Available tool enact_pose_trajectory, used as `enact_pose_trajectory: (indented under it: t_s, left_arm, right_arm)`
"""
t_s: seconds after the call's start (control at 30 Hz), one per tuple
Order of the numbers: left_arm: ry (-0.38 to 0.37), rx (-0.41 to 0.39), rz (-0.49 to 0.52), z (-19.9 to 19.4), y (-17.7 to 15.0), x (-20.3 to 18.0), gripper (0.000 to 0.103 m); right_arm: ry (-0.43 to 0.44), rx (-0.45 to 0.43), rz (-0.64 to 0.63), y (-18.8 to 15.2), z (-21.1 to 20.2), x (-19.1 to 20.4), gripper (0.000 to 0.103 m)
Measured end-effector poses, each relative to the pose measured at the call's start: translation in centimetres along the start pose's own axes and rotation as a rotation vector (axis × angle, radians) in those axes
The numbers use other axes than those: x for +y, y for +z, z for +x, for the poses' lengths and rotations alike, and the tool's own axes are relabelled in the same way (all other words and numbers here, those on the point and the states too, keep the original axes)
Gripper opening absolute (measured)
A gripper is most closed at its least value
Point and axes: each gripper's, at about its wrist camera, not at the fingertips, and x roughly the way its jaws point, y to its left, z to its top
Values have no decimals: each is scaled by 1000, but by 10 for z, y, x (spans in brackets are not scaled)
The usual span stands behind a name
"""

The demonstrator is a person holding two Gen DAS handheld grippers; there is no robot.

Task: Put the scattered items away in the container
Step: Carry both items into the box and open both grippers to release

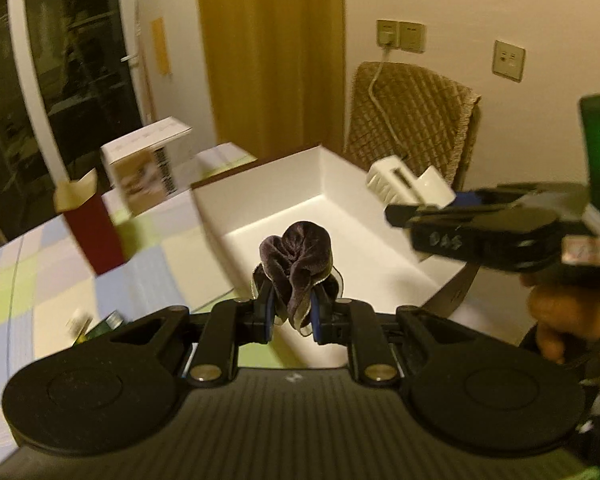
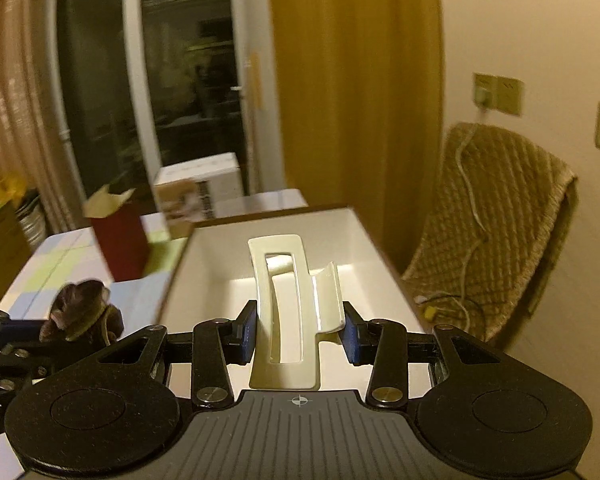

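While both loads hang above the white container (image 1: pixel 332 184), which sits at the desk's (image 1: pixel 52 280) far right corner beside the chair (image 1: pixel 416 120), neither has been let go. One risk is collision, since the left claw (image 1: pixel 291 312), clamped on a dark velvet scrunchie (image 1: pixel 298 264), and the right claw (image 2: pixel 300 334), gripping a cream hair clip (image 2: pixel 288 304), crowd the same opening. The scrunchie hangs near the container's near rim, so an early release could drop it onto the desk, and the smooth clip might bounce.
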Motion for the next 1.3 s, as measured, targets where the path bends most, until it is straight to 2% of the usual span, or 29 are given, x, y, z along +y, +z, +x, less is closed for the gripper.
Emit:
enact_pose_trajectory:
  t_s: [0.17, 0.4, 0.67, 0.83, 0.9, 1.3]
  left_arm:
    - [-31, 16, 26, 32, 8, -11, 14]
    - [-51, 74, 50, 70, 0, -16, 15]
    - [-55, 99, 56, 89, -3, -11, 17]
    - [-59, 102, 61, 95, -4, -11, 22]
    - [-56, 92, 56, 94, -3, -11, 32]
    - [-18, 54, 62, 73, -1, -4, 32]
  right_arm:
    - [-38, 29, 116, -4, 14, -23, 44]
    - [-44, 55, 122, -8, 23, -30, 44]
    - [-42, 82, 134, -10, 30, -33, 44]
    - [-42, 88, 145, -10, 30, -34, 44]
    - [-41, 88, 142, -10, 31, -33, 44]
    - [-31, 104, 114, -12, 33, -27, 44]
